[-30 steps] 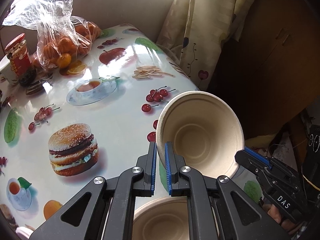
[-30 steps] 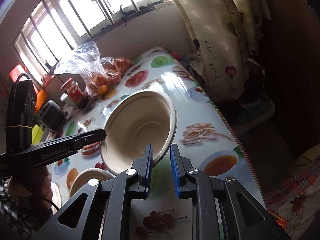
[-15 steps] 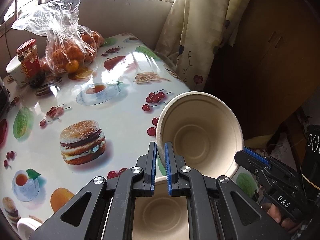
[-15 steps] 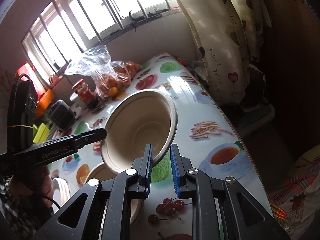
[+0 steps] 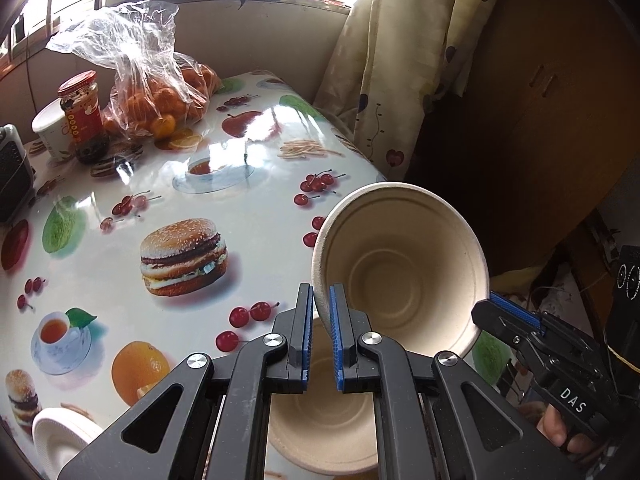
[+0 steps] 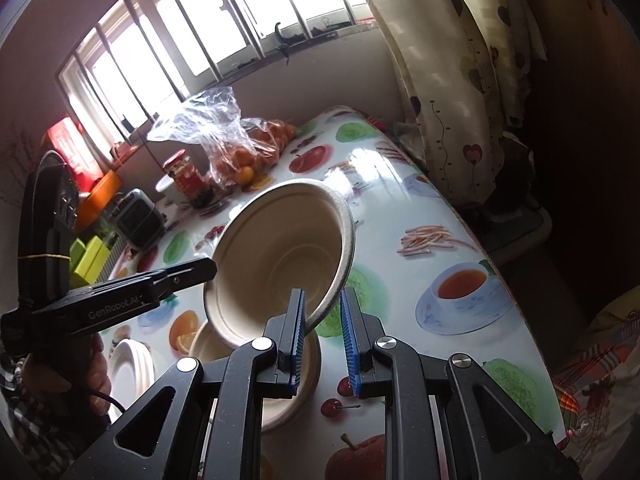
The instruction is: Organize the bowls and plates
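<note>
Fruit-and-burger oilcloth covered the table (image 5: 256,240) under a barred window, and the work hung above its near edge. Nearest the left wrist camera, the left gripper (image 5: 320,320) was clamped on the rim of a tan pulp bowl (image 5: 400,272), its blue pads pinching the near-left edge. The right gripper (image 6: 322,328) had the opposite rim between its pads, the jaws nearly together, though whether both pads pressed the rim I could not tell for sure. So the bowl was carried between the two tools, tilted up with its mouth facing the cameras. Directly beneath it sat a second pulp bowl (image 5: 328,420) on the table, mouth up, its centre a little nearer the person than the held one. My judgement: nesting would call for levelling the held bowl and lowering it straight down, both hands equally near. Left of that stood a stack of white plates (image 6: 132,364). Farther off, near the window, were a bag of oranges (image 5: 160,96) and a red-lidded jar (image 5: 80,108).
</note>
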Available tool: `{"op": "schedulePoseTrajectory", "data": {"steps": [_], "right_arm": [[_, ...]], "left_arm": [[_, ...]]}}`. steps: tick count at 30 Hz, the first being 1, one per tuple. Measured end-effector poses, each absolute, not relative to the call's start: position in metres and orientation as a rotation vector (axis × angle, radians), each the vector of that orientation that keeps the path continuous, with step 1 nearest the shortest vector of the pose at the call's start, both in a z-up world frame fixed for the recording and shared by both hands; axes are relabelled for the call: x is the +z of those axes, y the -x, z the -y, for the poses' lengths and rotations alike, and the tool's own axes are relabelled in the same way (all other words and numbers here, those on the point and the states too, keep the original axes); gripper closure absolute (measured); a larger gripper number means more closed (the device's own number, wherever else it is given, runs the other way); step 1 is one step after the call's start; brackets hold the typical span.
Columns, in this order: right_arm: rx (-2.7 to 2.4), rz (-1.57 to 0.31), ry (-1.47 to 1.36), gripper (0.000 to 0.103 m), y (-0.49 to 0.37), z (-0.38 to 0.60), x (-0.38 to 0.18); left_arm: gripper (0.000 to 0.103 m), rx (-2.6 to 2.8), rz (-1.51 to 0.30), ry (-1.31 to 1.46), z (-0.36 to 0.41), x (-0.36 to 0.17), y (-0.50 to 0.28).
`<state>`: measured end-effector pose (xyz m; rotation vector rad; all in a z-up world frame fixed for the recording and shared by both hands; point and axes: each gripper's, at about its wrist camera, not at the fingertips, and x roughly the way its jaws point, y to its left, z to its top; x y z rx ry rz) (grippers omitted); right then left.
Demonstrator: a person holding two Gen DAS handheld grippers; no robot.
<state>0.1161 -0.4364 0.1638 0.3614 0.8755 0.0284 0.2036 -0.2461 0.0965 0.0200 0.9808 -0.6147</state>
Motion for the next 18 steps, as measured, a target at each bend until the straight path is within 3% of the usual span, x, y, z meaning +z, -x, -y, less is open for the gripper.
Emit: {"op": "schedulePoseTrajectory", "data": {"steps": [18], "right_arm": [[0.041, -0.87, -0.372, 0.085, -0.089, 0.416, 0.165]], "left_arm": [[0.094, -0.612, -0.98, 0.007, 0.221, 0.098, -0.178]]}}
